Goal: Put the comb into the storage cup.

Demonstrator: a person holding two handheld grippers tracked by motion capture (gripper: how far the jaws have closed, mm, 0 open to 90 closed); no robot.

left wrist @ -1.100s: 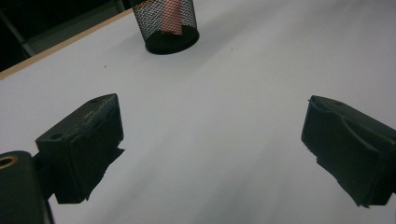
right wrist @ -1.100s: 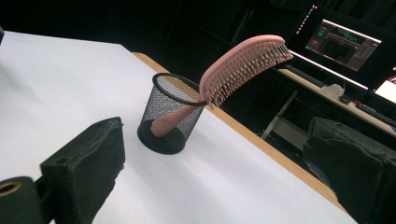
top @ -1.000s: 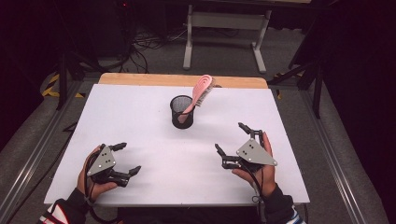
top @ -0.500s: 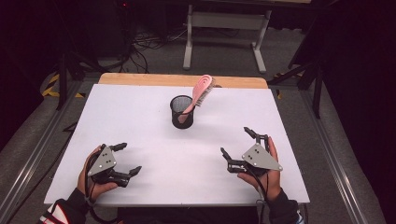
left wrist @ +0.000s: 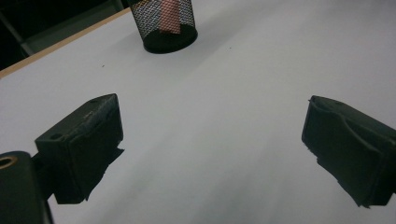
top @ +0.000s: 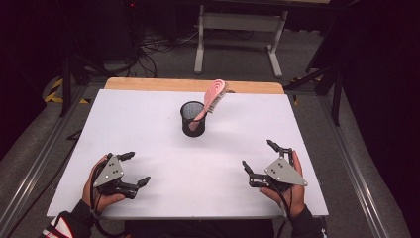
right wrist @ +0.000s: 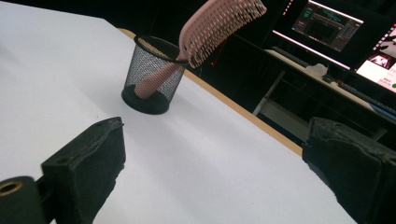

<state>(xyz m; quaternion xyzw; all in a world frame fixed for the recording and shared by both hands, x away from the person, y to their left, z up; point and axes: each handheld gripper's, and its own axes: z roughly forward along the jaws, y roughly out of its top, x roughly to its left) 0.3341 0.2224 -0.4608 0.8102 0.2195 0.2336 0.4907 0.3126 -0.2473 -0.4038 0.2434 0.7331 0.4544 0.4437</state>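
A black mesh cup [top: 192, 118] stands upright on the white desk [top: 148, 124], a little toward 12 o'clock from the desk's middle. A pink hairbrush [top: 212, 99] sits in it handle down, its bristled head leaning out over the rim toward 1 o'clock. The left hand-held gripper [top: 131, 168] rests at about 7 o'clock on the desk, jaws spread wide and released, grasping nothing; in the left gripper view the cup [left wrist: 163, 25] lies well ahead between the jaws. The right hand-held gripper [top: 258, 154] sits at about 5 o'clock, jaws likewise released with bare desk between them; in its own view the cup [right wrist: 152, 74] and hairbrush [right wrist: 219, 23] stand well apart from it
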